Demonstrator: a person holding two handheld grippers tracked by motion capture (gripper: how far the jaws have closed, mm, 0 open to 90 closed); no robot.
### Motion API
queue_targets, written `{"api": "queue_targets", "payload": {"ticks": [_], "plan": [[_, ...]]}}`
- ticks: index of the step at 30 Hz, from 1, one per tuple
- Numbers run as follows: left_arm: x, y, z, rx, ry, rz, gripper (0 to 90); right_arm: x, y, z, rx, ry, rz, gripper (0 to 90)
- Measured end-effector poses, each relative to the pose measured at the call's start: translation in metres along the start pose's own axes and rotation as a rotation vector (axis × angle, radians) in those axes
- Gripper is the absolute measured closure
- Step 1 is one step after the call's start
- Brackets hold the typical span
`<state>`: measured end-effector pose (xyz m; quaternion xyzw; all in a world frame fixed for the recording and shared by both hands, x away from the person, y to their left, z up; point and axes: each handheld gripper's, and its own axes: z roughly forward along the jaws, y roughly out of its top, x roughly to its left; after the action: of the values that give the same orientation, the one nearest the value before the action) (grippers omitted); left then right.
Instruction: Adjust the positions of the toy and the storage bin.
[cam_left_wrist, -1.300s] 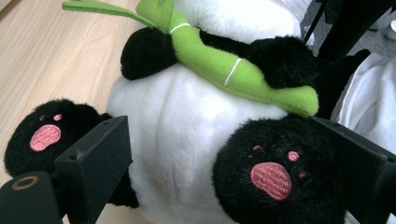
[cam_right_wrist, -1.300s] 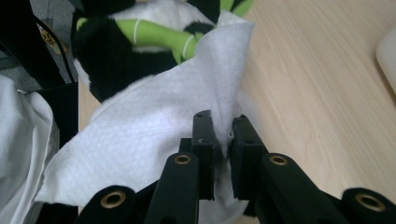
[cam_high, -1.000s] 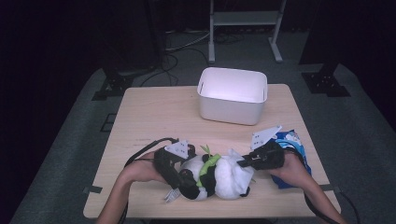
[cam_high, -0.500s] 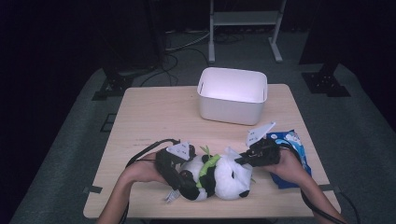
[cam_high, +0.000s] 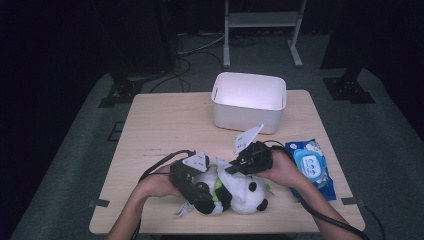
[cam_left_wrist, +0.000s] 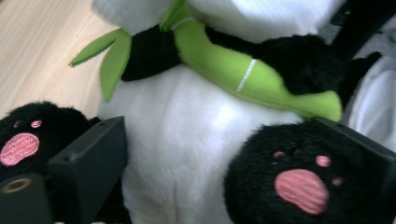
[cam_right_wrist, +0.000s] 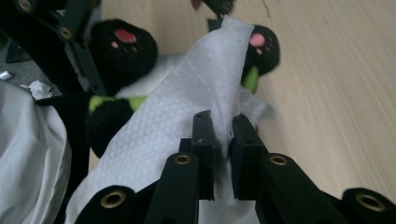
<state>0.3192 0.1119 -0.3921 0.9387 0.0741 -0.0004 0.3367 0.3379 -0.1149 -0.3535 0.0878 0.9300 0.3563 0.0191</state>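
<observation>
A black-and-white panda plush (cam_high: 245, 197) holding a green bamboo shoot lies near the table's front edge. My left gripper (cam_high: 212, 197) is at its lower body. In the left gripper view the white belly (cam_left_wrist: 187, 140) fills the gap between the jaws of that gripper (cam_left_wrist: 224, 154), with a black foot against each jaw. These jaws have just been opening a little wider, with the plush still between them. My right gripper (cam_high: 231, 170) hovers over the panda's upper side. In its own view it (cam_right_wrist: 223, 126) is shut on a white wet wipe (cam_right_wrist: 187, 107) that drapes over the plush.
A white bin (cam_high: 248, 100) stands at the back middle of the wooden table (cam_high: 160, 125). A blue pack of wipes (cam_high: 310, 167) lies just right of my right hand. Dark floor and stand legs surround the table.
My right gripper has moved left and slightly up, from beside the blue pack to over the panda. The left hand and the plush have stayed put.
</observation>
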Motion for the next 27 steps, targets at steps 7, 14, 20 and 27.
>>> {"api": "queue_targets", "payload": {"ticks": [7,14,20,27], "plan": [[-0.002,0.007,0.012,-0.04,0.047,-0.028,3.3,0.006,0.008,0.009,0.032,0.011,-0.025,81.2],[0.0,0.006,0.0,-0.044,0.018,-0.044,3.8,0.007,-0.009,0.01,0.067,0.03,-0.008,81.6],[-0.004,0.005,-0.011,-0.03,0.003,-0.011,4.0,0.012,-0.021,0.009,0.046,0.049,0.002,81.5],[-0.005,0.002,-0.018,-0.016,0.01,-0.004,4.2,0.016,-0.009,0.007,0.043,0.041,-0.023,81.5]]}}
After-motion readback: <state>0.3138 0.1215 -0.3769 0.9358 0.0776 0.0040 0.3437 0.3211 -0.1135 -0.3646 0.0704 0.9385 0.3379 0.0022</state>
